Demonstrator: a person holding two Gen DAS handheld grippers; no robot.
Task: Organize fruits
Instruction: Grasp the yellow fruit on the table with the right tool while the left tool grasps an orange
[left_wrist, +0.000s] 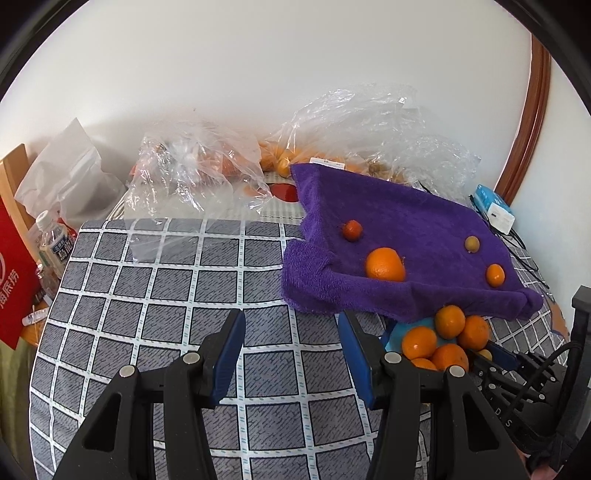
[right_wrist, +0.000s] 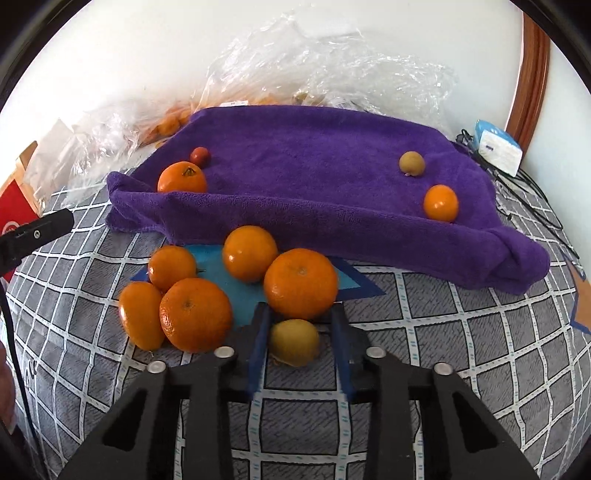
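Red box, left edge of the left wrist view: white Chinese characters, "底捞" legible. Right claw body: letters "D S". Bottle label has print, too small to read.

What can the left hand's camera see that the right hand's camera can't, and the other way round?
Only the left view shows the water bottle and the open left gripper over bare tablecloth. Only the right view shows clearly the yellowish fruit sitting between the right gripper fingers; whether they grip it is unclear. Both show the purple towel carrying four fruits, and the orange pile in front.
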